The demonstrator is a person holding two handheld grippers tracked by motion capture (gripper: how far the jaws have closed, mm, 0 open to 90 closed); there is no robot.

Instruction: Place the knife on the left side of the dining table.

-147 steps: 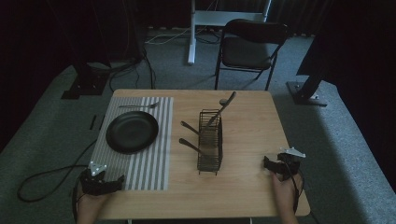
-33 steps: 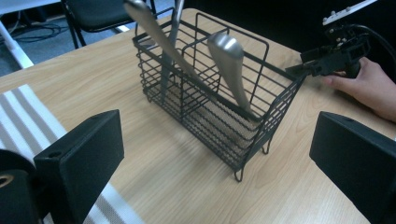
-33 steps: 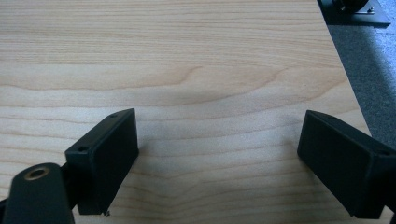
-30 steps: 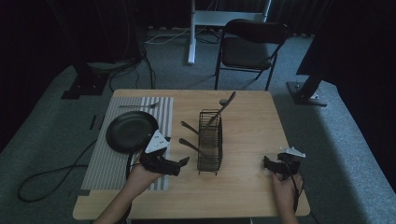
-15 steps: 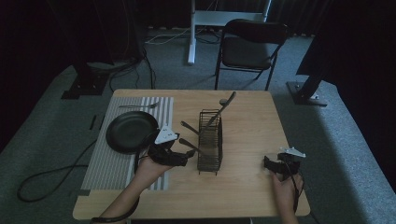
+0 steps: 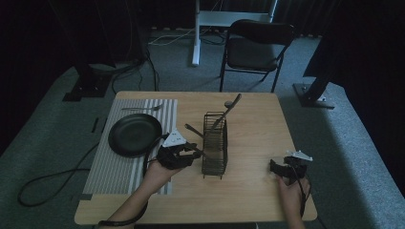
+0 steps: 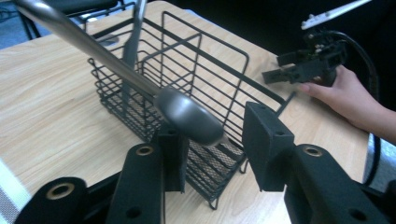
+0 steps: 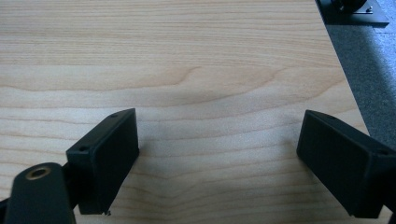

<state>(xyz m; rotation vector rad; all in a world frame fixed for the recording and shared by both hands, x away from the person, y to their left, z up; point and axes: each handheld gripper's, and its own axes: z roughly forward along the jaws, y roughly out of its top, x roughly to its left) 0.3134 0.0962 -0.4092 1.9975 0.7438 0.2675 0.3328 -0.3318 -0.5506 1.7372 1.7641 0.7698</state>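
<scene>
A black wire basket (image 6: 215, 143) stands mid-table with several metal utensils poking out of it. One long handle (image 7: 187, 112) sticks out of the basket's left side, and its rounded end lies between the jaws of my left gripper (image 7: 217, 140), close to the left pad (image 7: 170, 154). The jaws are open and not closed on the handle. In the high view my left gripper (image 6: 193, 153) is right against the basket's left side. My right gripper (image 6: 274, 167) rests open near the table's front right, with bare wood between its jaws (image 8: 217, 154).
A black plate (image 6: 135, 134) sits on a striped placemat (image 6: 119, 167) at the left, with a utensil (image 6: 141, 109) beyond it. Another utensil (image 6: 231, 107) leans out of the basket's far end. A folding chair (image 6: 255, 47) stands behind the table.
My left gripper has travelled from the table's front left corner up and right to the basket, and its jaws now flank the protruding handle. The right gripper has stayed put.
</scene>
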